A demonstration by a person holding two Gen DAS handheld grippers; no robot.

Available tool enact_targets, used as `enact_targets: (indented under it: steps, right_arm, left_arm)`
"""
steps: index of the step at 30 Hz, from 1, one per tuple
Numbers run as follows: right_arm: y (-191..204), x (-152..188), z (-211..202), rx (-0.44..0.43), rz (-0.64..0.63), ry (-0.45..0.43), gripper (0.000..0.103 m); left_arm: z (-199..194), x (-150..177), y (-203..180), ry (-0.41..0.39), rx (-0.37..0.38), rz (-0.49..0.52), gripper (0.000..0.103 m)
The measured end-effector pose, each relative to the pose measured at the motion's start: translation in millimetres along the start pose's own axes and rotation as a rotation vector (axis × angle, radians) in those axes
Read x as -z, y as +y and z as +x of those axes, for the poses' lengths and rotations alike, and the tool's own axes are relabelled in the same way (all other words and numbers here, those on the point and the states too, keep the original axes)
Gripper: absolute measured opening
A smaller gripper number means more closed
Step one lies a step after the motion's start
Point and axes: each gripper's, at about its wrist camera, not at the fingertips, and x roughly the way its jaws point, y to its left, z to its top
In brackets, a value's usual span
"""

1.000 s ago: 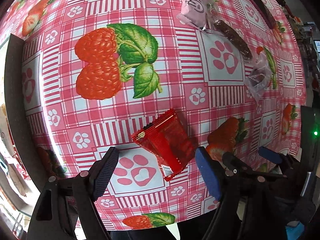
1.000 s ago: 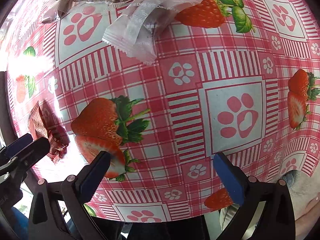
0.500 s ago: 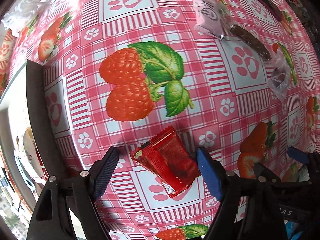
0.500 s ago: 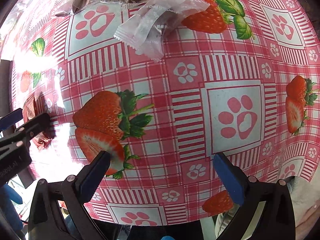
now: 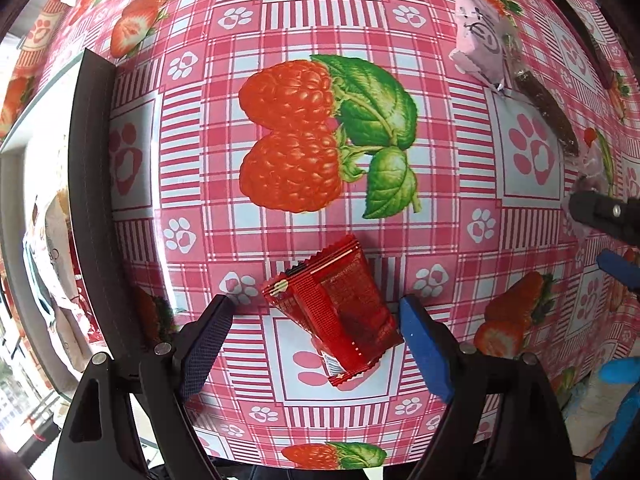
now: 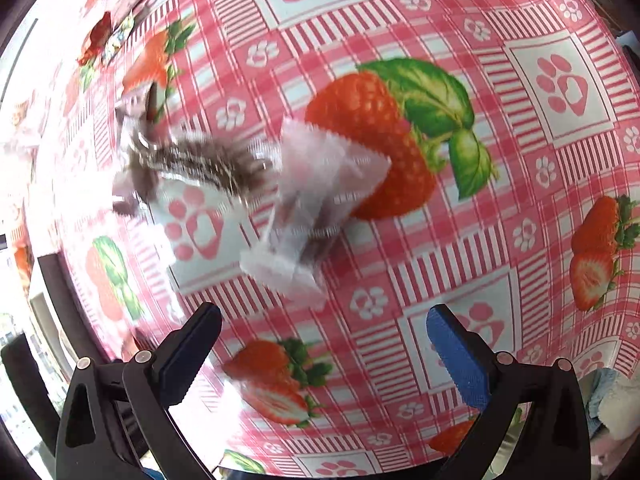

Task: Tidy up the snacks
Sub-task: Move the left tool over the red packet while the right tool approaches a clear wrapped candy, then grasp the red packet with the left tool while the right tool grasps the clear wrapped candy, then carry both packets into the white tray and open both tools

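- The left claw (image 5: 312,334) is pointing straight down at the table (image 5: 440,208), its jaws having just been opening wider; the red snack packet (image 5: 334,308) is lying flat between them, and no pad is pressing on it, so nothing is gripped.
- The right claw (image 6: 320,344) is hanging released over the checked cloth, empty, with the clear snack wrapper (image 6: 316,200) lying toward 12 o'clock, just ahead of its jaws.
- The brown snack stick (image 6: 200,162) is sitting at 10 o'clock in the right view, blurred, touching the wrapper's upper end.
- In the left view, a pink packet (image 5: 480,44) is waiting up at 1 o'clock, beside that stick.
- By my reading, the sorting is barely under way: four snacks are lying loose and ungathered, and no bin or tray can be clearly made out.
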Motion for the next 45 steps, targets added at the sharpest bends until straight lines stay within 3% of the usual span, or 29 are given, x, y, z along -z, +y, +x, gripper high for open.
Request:
enact_targets:
  steps: [4, 7, 10, 12, 15, 17, 18, 19, 21, 23, 32, 45]
  right_arm:
    - [16, -17, 2, 0.024, -0.016, 0.006, 0.103]
    - [27, -18, 1, 0.081, -0.051, 0.001, 0.091]
    - [34, -13, -11, 0.141, -0.108, -0.041, 0.062]
    - [38, -10, -19, 0.154, -0.170, -0.059, 0.032]
    - [33, -2, -24, 0.117, -0.206, -0.036, 0.030]
    - [19, 11, -26, 0.065, -0.198, -0.020, 0.030]
    - [15, 17, -27, 0.053, -0.199, -0.013, 0.030]
    - [11, 25, -26, 0.039, -0.203, -0.006, 0.030]
    - [6, 41, -26, 0.009, -0.214, 0.012, 0.030]
    - [2, 57, -25, -0.004, -0.234, 0.024, 0.030]
    - [13, 123, -23, -0.056, -0.267, 0.049, 0.030]
    - [120, 126, -32, -0.049, -0.402, 0.031, 0.030]
  left_arm:
    - [13, -6, 11, 0.044, 0.021, -0.041, 0.102]
    - [15, -5, 11, 0.036, 0.025, -0.043, 0.103]
    - [15, -5, 12, 0.029, 0.018, -0.014, 0.102]
    - [11, -7, -2, 0.020, 0.014, 0.017, 0.098]
    - [0, -4, -15, -0.011, 0.012, 0.107, 0.083]
    - [-7, 1, -23, -0.046, 0.011, 0.178, 0.065]
    - [-10, 3, -25, -0.063, 0.018, 0.213, 0.049]
    - [-15, 5, -27, -0.074, 0.053, 0.236, 0.039]
    - [-22, 7, -23, -0.074, 0.156, 0.227, 0.039]
    - [-30, 14, -16, -0.094, 0.182, 0.227, 0.039]
    - [-60, 33, 22, -0.169, 0.158, 0.207, 0.039]
    - [-73, 38, 86, -0.238, 0.154, 0.111, 0.039]
